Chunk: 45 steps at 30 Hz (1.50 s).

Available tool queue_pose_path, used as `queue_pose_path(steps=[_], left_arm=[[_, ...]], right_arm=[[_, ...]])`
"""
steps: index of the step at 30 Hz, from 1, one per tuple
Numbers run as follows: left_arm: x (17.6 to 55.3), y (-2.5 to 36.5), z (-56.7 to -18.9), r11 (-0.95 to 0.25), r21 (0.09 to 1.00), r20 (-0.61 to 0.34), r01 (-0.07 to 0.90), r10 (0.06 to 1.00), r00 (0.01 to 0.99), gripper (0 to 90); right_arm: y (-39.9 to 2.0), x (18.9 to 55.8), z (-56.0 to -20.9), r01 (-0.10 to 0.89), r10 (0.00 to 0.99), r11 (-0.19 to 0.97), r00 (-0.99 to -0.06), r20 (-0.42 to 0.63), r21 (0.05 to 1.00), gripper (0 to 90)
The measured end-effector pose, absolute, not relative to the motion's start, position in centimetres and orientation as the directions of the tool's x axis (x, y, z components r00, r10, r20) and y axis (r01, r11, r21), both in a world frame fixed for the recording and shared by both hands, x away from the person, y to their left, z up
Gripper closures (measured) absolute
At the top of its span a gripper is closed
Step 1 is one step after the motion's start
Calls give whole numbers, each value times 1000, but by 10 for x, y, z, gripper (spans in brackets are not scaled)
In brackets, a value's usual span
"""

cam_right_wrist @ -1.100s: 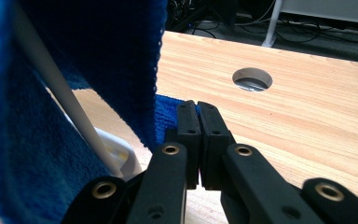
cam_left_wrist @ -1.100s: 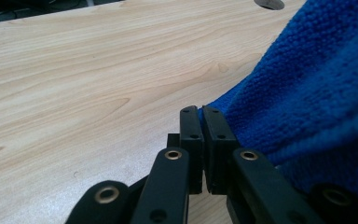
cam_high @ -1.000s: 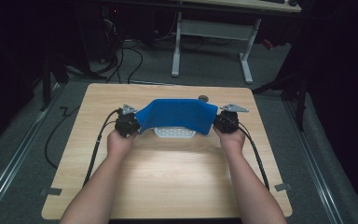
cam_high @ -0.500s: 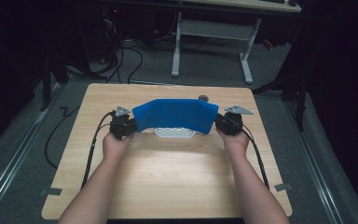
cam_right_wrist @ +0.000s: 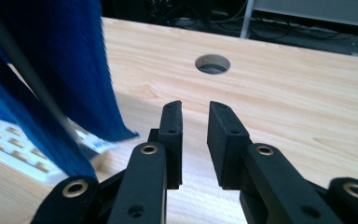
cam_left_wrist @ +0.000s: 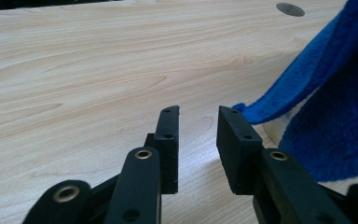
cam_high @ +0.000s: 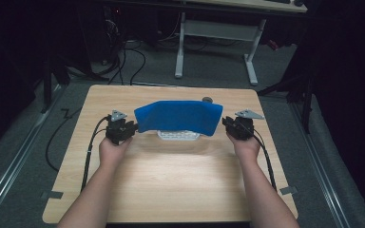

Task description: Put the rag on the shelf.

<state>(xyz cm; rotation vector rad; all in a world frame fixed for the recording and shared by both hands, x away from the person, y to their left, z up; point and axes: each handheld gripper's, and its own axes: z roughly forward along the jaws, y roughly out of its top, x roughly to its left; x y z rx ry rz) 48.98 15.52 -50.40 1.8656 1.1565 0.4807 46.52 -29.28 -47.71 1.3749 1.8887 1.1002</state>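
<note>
Draping looked done: blue cloth [cam_high: 178, 117] lay over the white keyboard [cam_high: 178, 136] mid-bench [cam_high: 171, 180]. Left hand-held gripper [cam_left_wrist: 196, 122] and right hand-held gripper [cam_right_wrist: 195, 117] had just been opening, jaws parted and empty, beside the cloth's ends. Left: pulling back.

Left gripper [cam_left_wrist: 196, 122] just opening, nothing between, blue towel [cam_left_wrist: 326, 102] beside, wooden table [cam_left_wrist: 84, 79]
</note>
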Motion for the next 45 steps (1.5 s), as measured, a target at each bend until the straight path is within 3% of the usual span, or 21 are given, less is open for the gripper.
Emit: queue_pose_path(steps=[15,27,33,40,43,45], left_arm=[[467,173,-497,-212,836,-60,505,881,470,654],[409,181,-502,-243,841,-32,484,869,493,583],[363,163,-497,-248,855,-33,454,849,527,512],[323,103,-502,-268,872,-53,410,781,622,446],[317,86,-516,-324,834,-72,445,737,672,469],[316,83,-515,-369,835,-16,408,725,688,441]], right_arm=[[-303,443,-475,477,944,168,-330,-1,863,690],[-297,382,-468,410,924,226,-377,-61,884,599],[-290,345,-470,385,911,251,-405,-81,888,485],[-273,311,-482,416,899,235,-436,-34,878,436],[-264,296,-496,404,906,208,-423,-19,891,441],[-257,292,-504,418,885,238,-466,-17,877,442]])
